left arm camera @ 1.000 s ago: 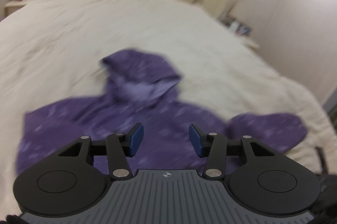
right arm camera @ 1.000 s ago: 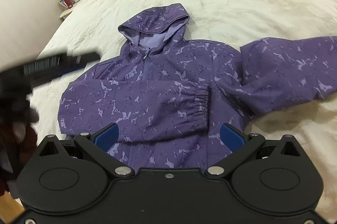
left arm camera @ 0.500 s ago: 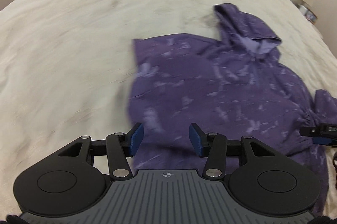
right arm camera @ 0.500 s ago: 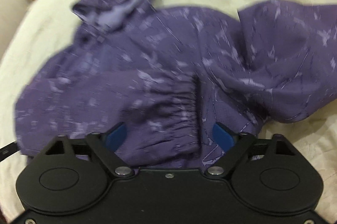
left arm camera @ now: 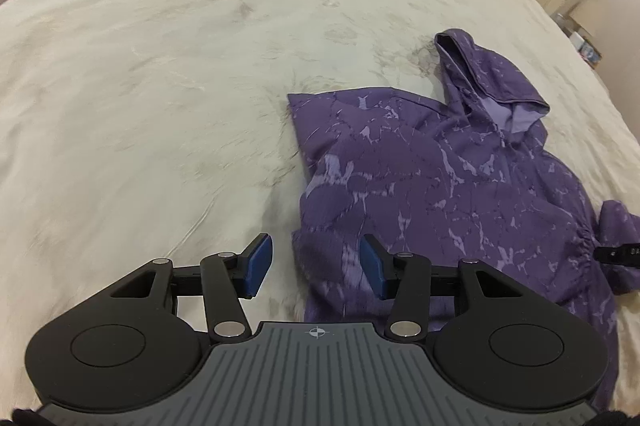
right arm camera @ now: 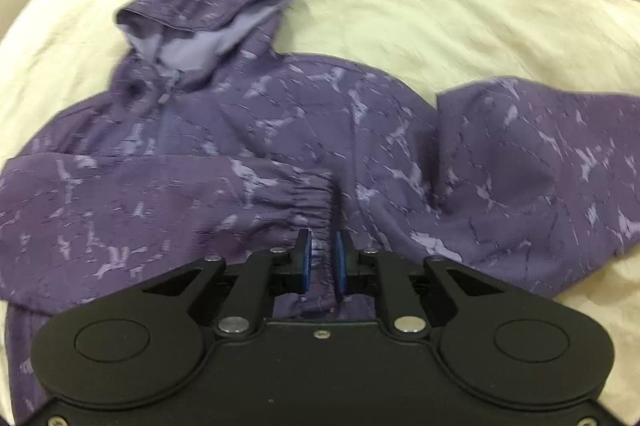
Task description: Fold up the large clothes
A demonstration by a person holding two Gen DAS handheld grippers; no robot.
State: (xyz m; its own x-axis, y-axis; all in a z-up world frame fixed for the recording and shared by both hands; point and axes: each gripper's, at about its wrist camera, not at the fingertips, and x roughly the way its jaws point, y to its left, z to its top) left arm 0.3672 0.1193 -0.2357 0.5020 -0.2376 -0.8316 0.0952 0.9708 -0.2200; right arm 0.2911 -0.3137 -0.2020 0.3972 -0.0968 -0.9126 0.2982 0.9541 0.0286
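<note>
The hoodie (right arm camera: 304, 130) lies front-up on the cream bed (left arm camera: 160, 66), purple with pale marbled streaks, its hood (right arm camera: 208, 14) flopped open toward the headboard and showing a lighter lilac lining. One sleeve (right arm camera: 160, 210) is folded flat across the chest, its gathered elastic cuff (right arm camera: 316, 202) ending at mid-body. The other sleeve (right arm camera: 540, 170) still sprawls out to the side, bunched where it meets the shoulder, while the far edge of the body (left arm camera: 316, 186) runs as a fairly straight folded line against the bedding.
</note>
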